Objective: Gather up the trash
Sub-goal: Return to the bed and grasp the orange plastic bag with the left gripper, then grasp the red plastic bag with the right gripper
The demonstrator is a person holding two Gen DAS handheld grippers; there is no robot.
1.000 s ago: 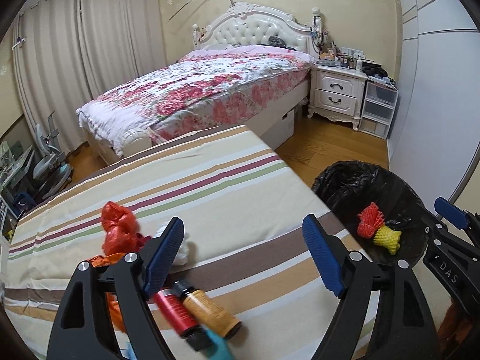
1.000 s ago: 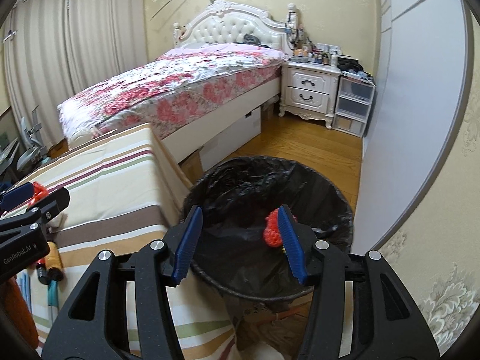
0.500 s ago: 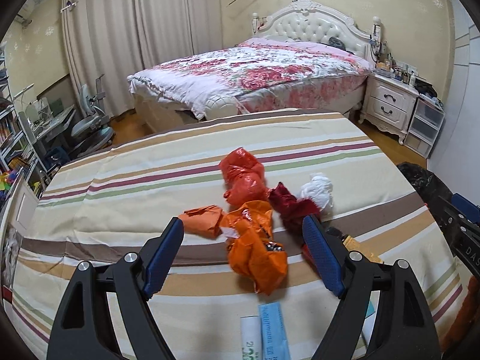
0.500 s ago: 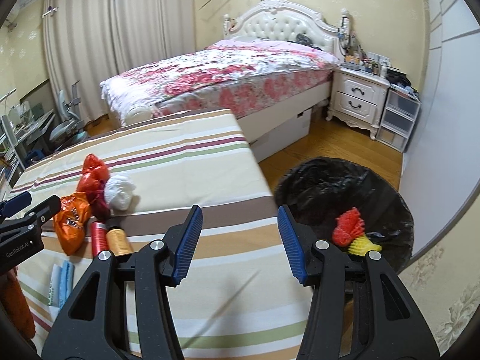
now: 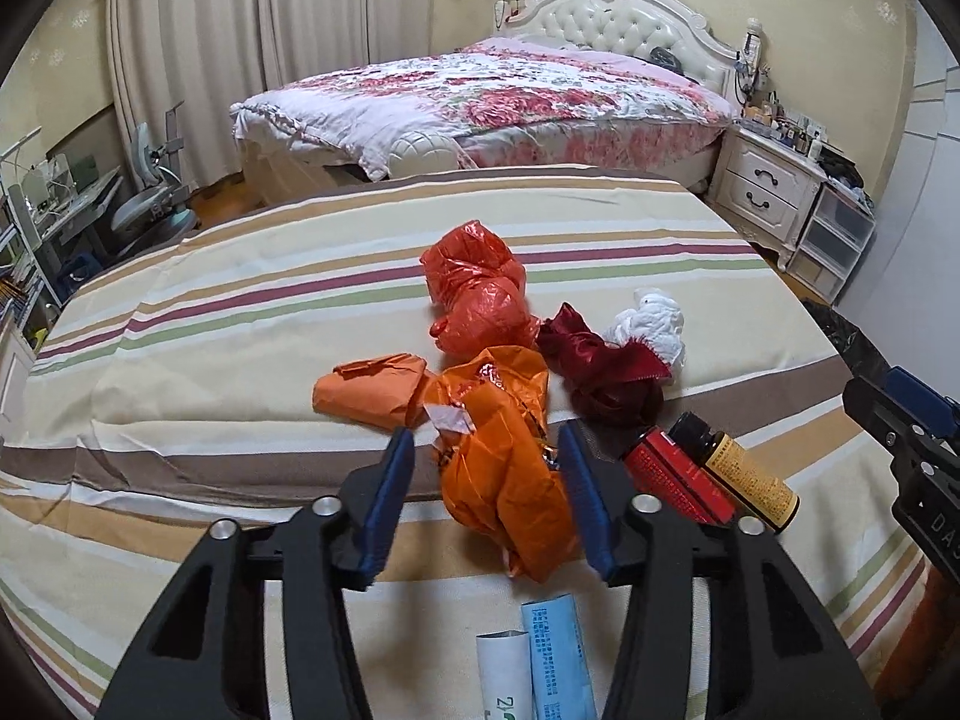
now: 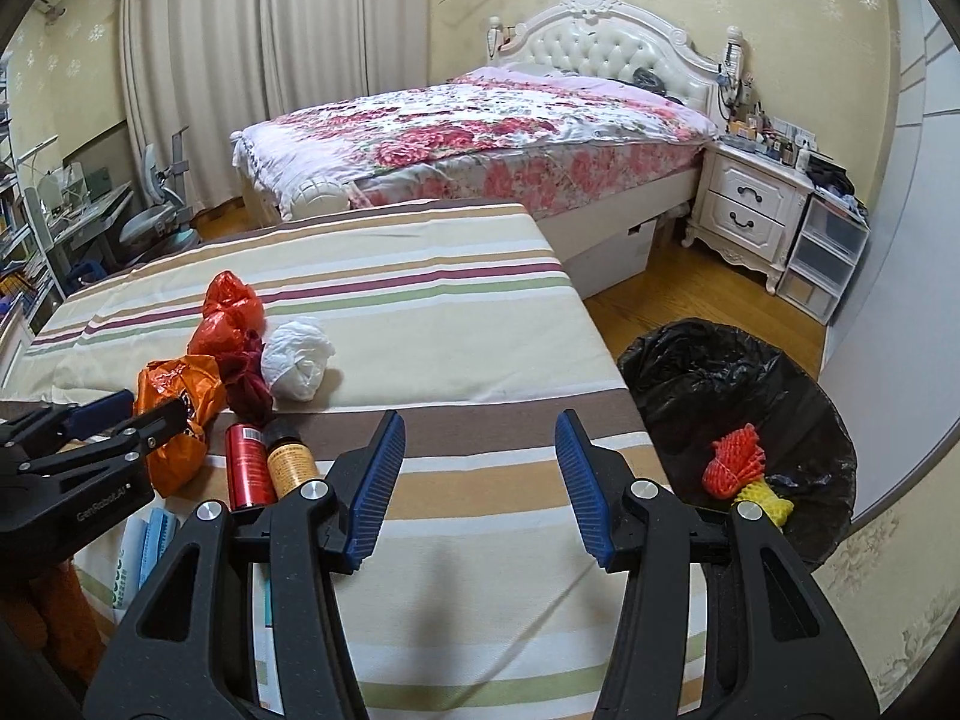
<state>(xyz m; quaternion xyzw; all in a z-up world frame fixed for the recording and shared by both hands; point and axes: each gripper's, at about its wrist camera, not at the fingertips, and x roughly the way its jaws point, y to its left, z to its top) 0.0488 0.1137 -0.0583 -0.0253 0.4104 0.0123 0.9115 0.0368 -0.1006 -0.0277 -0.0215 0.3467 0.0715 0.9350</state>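
Observation:
Trash lies on the striped cloth (image 5: 240, 324): a crumpled orange bag (image 5: 504, 456), an orange paper wad (image 5: 372, 390), a red plastic bag (image 5: 474, 294), a dark red cloth (image 5: 606, 366), a white wad (image 5: 654, 324), a red can (image 5: 672, 474) and an amber bottle (image 5: 744, 474). My left gripper (image 5: 486, 450) is open, its jaws on either side of the orange bag. My right gripper (image 6: 480, 438) is open and empty above the cloth's right part. The black-lined bin (image 6: 732, 384) at the right holds red and yellow foam nets (image 6: 744, 468).
Two paper tubes (image 5: 540, 660) lie at the near edge under my left gripper. A flowered bed (image 6: 480, 126), a white nightstand (image 6: 744, 210) and plastic drawers (image 6: 822, 258) stand behind. A desk and chair (image 6: 108, 216) are at the far left. The wood floor (image 6: 672, 306) lies between.
My left gripper swung left from the bin side to the trash pile and closed in around the orange bag. My right gripper swung left from over the bin to over the cloth.

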